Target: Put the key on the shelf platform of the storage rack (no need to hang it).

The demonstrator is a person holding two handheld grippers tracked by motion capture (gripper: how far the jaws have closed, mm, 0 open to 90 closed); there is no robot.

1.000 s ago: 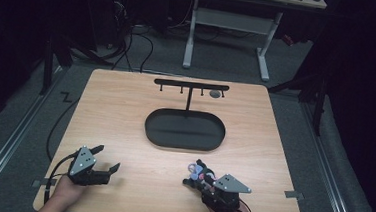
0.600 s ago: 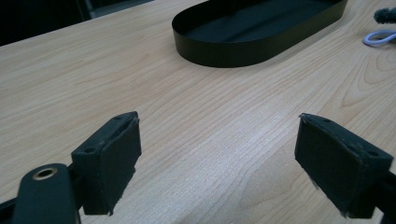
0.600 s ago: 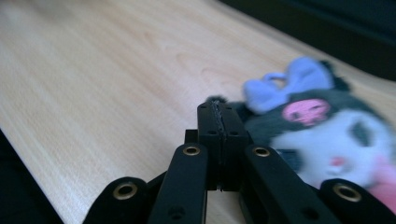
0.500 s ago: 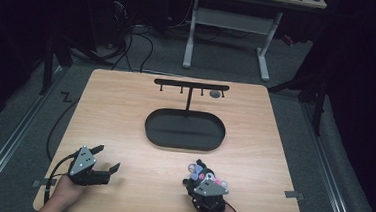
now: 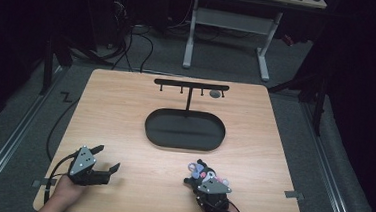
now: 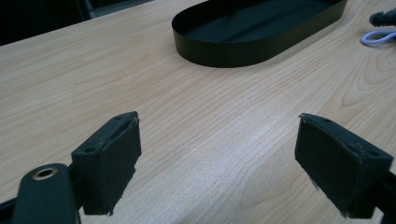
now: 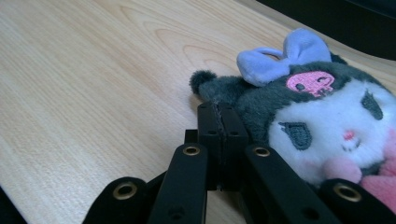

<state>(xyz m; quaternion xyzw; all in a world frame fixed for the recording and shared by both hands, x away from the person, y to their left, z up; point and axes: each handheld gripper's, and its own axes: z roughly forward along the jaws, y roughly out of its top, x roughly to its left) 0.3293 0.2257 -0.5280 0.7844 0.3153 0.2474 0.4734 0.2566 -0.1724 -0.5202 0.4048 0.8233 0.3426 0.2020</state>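
Here the right gripper (image 7: 219, 109) sits at the near right of the wooden table (image 5: 126, 106), its two black jaws pressed flat together with nothing visible between the pads. The plush toy (image 7: 322, 121), dark-hooded with a lilac bow, lies on the wood touching that gripper's side. The left gripper (image 6: 217, 158) rests at the near left, jaws wide apart over bare wood. The black oval tray (image 5: 154, 133) lies mid-table, well apart from both.

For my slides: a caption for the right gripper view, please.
Right tongs shut, pads together, beside a plush toy with a lilac bow on the wooden table.
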